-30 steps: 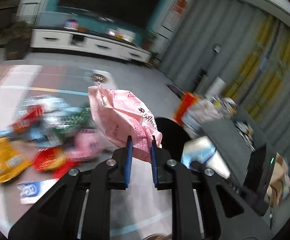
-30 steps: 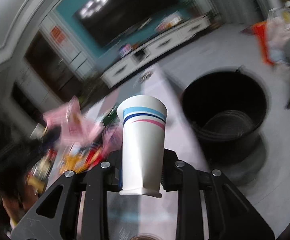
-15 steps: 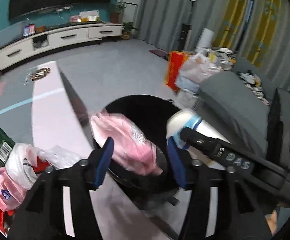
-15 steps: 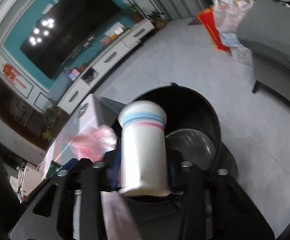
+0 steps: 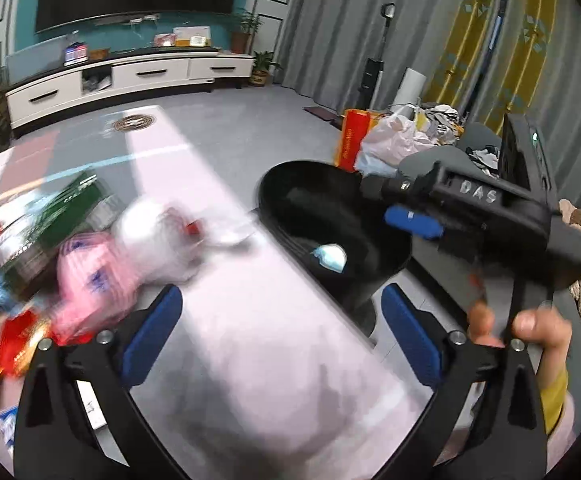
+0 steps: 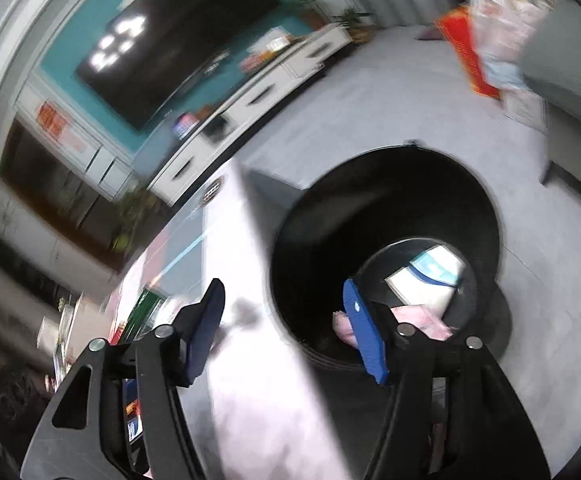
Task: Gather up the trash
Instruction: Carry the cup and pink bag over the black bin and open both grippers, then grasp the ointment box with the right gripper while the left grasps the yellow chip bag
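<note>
Right wrist view first: looking down into the black bin [image 6: 386, 236], I see a paper cup [image 6: 430, 280] lying on its bottom and a pink wrapper [image 6: 422, 322] beside it, so those two pieces are in. My right gripper [image 6: 286, 328] hangs over the bin's near rim, between bin and table [image 6: 258, 380], blue fingers [image 6: 364, 336] spread wide, holding nothing. Over to the left wrist view: my left gripper [image 5: 280, 328] is over the table edge next to the bin, fingers [image 5: 154, 332] wide apart too, empty. Plenty left, I'd say — a blurred heap of wrappers [image 5: 62, 256], pink, white, green and red, sits on the table on the side away from the bin. Both hands are free for the next pick there.
</note>
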The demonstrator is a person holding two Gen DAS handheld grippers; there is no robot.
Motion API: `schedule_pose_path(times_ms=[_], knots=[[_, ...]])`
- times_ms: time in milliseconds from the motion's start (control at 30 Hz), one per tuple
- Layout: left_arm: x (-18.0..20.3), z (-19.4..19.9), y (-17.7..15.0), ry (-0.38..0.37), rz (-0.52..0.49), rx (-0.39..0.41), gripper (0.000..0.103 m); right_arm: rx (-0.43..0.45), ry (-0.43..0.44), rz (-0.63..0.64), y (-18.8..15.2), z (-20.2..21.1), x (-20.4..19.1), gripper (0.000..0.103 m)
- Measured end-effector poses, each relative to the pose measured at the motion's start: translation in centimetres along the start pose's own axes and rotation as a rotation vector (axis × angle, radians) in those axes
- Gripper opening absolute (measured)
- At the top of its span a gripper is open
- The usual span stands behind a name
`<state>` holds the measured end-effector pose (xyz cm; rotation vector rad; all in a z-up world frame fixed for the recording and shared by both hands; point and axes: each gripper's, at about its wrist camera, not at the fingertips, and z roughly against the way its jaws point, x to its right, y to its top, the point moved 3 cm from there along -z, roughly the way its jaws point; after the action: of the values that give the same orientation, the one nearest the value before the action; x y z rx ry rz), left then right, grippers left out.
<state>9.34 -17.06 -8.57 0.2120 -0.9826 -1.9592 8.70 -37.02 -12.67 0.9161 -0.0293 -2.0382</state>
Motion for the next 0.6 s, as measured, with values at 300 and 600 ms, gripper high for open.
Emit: schedule_pose_path(times_ms=[300, 600], knots=[[-13.0, 11.3, -3.7, 0.223, 0.264, 0.183, 0.100, -0.193, 0.208, 0.251, -6.0, -4.2, -11.2, 0.064], [-25.1, 15.6, -8.8, 0.246, 0.668, 0.178, 0.100, -0.353, 0.250, 0.437, -12.1, -8.6, -18.5, 0.063]])
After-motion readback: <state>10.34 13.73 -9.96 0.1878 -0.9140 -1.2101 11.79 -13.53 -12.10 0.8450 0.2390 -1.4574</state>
